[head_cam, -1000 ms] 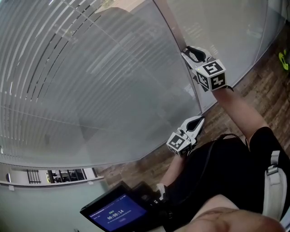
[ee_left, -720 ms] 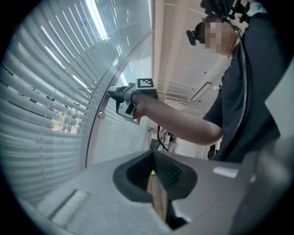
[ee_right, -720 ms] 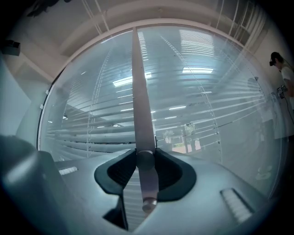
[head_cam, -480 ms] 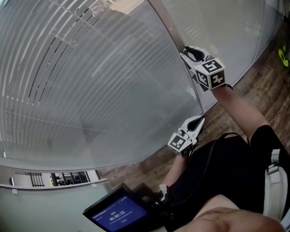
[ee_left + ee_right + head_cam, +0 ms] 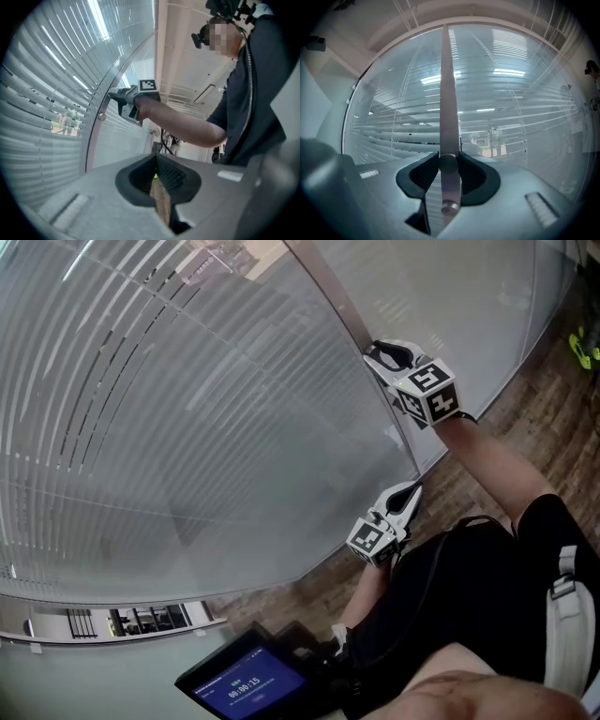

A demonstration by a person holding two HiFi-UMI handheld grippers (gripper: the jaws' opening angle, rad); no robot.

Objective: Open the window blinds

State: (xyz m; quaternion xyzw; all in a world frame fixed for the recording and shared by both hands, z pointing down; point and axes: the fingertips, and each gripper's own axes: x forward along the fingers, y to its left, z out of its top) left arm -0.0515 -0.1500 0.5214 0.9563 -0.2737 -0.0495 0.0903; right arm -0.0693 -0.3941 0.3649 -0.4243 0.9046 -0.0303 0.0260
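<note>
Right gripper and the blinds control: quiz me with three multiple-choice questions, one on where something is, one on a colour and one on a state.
1. Where does the knob sit?
A. on the upright metal strip between the glass panes
B. on the wooden floor
C. on the person's sleeve

2. What colour is the lit screen at the bottom of the head view?
A. red
B. blue
C. green

3. How do the jaws of the right gripper stand?
A. wide apart with nothing between them
B. closed on the knob
C. closed on a cord

Answers:
1. A, since the right gripper view shows the knob standing out from the strip.
2. B, since the screen glows blue with pale digits.
3. B, since the dark pads press on the knob from both sides.
</note>
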